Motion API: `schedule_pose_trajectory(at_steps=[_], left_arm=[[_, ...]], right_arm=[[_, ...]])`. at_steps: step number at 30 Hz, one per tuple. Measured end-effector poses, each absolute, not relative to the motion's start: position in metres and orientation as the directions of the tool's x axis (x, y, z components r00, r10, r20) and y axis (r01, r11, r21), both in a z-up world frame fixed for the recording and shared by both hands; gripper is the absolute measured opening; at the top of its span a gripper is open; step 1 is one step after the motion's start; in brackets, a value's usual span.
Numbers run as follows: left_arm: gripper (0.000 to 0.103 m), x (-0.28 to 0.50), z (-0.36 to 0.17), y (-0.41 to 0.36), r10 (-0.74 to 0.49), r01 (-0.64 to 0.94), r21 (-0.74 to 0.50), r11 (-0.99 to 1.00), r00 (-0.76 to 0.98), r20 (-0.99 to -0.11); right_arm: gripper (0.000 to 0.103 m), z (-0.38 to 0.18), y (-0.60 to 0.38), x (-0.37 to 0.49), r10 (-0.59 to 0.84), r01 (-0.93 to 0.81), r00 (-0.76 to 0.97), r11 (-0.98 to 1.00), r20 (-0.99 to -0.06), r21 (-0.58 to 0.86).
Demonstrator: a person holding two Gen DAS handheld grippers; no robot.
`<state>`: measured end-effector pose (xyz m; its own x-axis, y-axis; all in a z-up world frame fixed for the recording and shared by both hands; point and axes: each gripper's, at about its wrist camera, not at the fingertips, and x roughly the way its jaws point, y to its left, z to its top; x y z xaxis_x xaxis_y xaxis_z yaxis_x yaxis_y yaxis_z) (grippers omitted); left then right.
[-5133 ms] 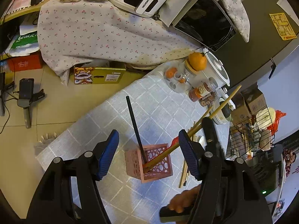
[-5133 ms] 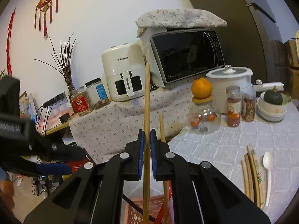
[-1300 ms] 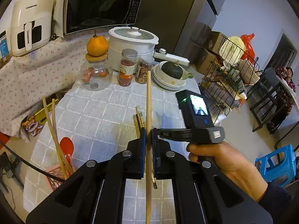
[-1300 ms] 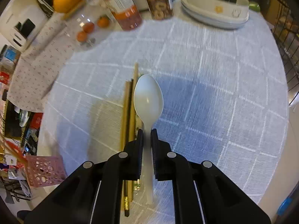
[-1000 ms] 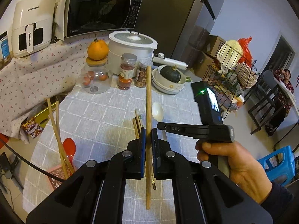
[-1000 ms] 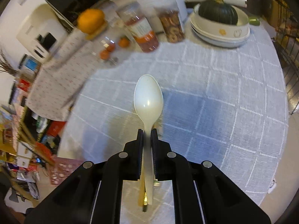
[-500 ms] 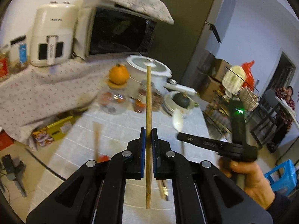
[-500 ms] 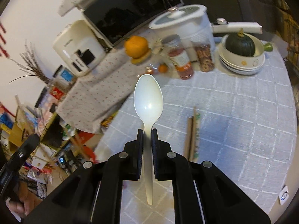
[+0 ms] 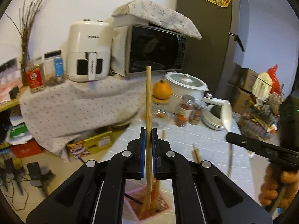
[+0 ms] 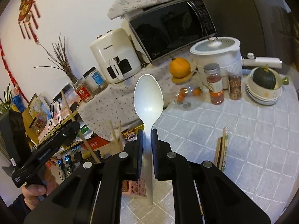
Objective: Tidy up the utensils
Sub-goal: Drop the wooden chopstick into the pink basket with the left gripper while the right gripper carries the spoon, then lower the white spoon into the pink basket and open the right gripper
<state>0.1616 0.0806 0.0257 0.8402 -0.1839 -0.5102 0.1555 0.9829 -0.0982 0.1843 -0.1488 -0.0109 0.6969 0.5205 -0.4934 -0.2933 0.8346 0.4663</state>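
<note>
Setting: cluttered kitchen corner, table under a grey checked tablecloth (image 10: 252, 136), air fryer and microwave behind on a floral cover. Left to right: left gripper (image 9: 147, 138), jaws clamped on one wooden chopstick (image 9: 148, 100), held upright; since a second ago it has swung off the table centre to stand directly over the pink lattice holder (image 9: 164, 204), the stick's lower end at or just inside the rim beside sticks already stowed. Right gripper (image 10: 147, 140), jaws closed on the white plastic spoon (image 10: 148, 98), now lifted clear of the cloth, bowl up. Remaining: loose chopsticks (image 10: 221, 149) flat on the cloth, right of the spoon. Judgement: chopstick ready for release; spoon next in line.
</note>
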Motion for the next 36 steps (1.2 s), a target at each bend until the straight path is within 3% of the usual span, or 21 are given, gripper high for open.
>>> schedule_pose_trajectory(at_steps=[12, 21, 24, 28, 30, 33, 36], left_arm=[[0.005, 0.169, -0.014, 0.09, -0.109, 0.086, -0.068, 0.994, 0.833, -0.543], [0.006, 0.178, -0.039, 0.093, -0.125, 0.077, -0.101, 0.992, 0.75, -0.65], [0.021, 0.18, -0.034, 0.102, -0.153, 0.064, -0.156, 0.986, 0.729, -0.667], [0.029, 0.175, -0.011, 0.115, -0.178, 0.041, -0.221, 0.974, 0.742, -0.647], [0.036, 0.174, 0.0, 0.121, -0.183, 0.022, -0.242, 0.97, 0.723, -0.666], [0.037, 0.175, 0.01, 0.134, -0.2, -0.014, -0.283, 0.959, 0.673, -0.712], [0.047, 0.176, 0.014, 0.15, -0.236, -0.045, -0.342, 0.939, 0.64, -0.731]], right_arm=[[0.009, -0.012, -0.13, 0.172, 0.545, -0.34, 0.711, 0.82, -0.445, 0.461], [0.009, -0.022, -0.114, 0.171, 0.552, -0.362, 0.692, 0.822, -0.465, 0.439], [0.009, -0.027, -0.108, 0.17, 0.556, -0.366, 0.689, 0.82, -0.465, 0.44], [0.009, -0.034, -0.093, 0.163, 0.563, -0.391, 0.688, 0.819, -0.458, 0.42], [0.009, -0.036, -0.083, 0.159, 0.554, -0.408, 0.699, 0.829, -0.453, 0.384], [0.009, -0.036, -0.071, 0.154, 0.539, -0.412, 0.726, 0.838, -0.427, 0.359], [0.009, -0.039, -0.054, 0.15, 0.528, -0.416, 0.75, 0.845, -0.398, 0.337]])
